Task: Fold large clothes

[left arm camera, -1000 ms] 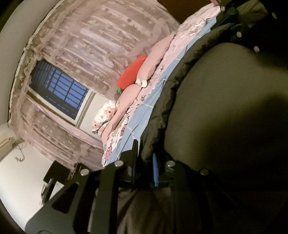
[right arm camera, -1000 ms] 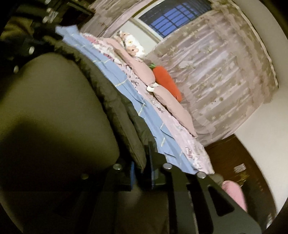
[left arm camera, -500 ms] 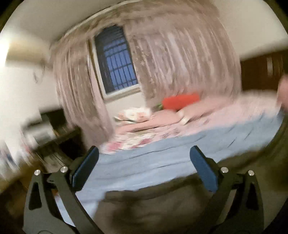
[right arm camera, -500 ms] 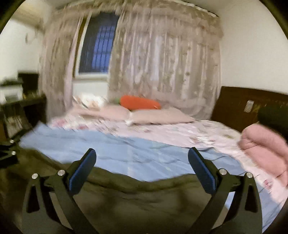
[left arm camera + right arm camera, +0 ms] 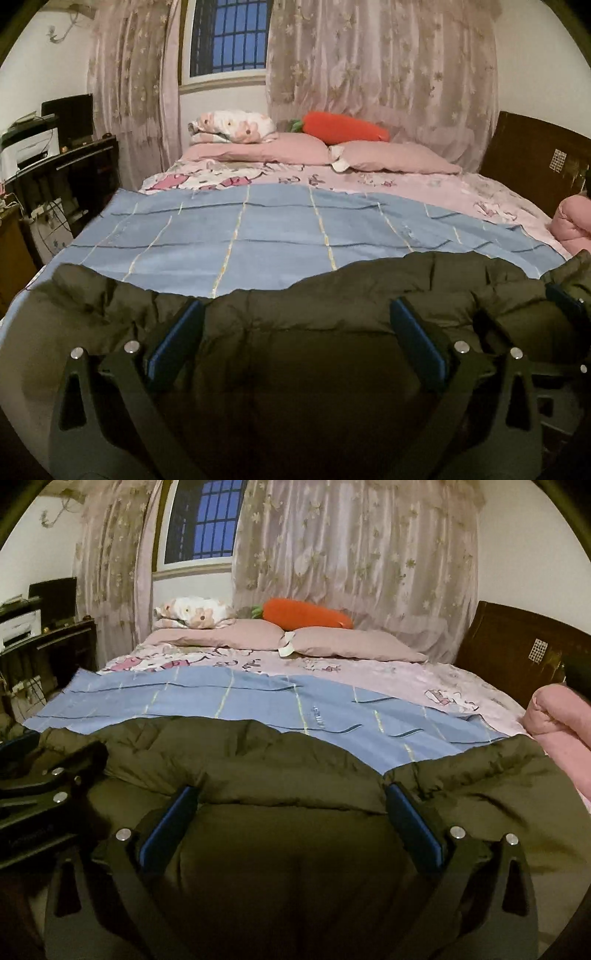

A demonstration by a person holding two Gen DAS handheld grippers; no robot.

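Note:
A dark olive puffer jacket point(image 5: 332, 288) point(image 5: 258, 753) lies spread across the near part of the bed, its far edge resting on the blue sheet. My left gripper point(image 5: 295, 314) hovers over the jacket's left half, jaws wide open, nothing pinched between the blue pads point(image 5: 177, 339). My right gripper point(image 5: 291, 794) stands open in the same way over the right half. Each gripper shows in the other's view: the right one at the right edge point(image 5: 565, 299), the left one at the left edge point(image 5: 55, 775). The jacket's near part is dark and hidden under the grippers.
A blue checked sheet point(image 5: 258, 236) covers the bed's middle, with pink pillows point(image 5: 280, 151) and an orange carrot plush point(image 5: 343, 127) behind. A pink padded garment point(image 5: 557, 723) lies at the right edge. A dark desk point(image 5: 66, 170) stands left, a wooden headboard point(image 5: 517, 657) right.
Both grippers, which were shut on the jacket's edge and rolled sideways, have let go, opened wide and rolled level. The jacket now lies flat on the bed.

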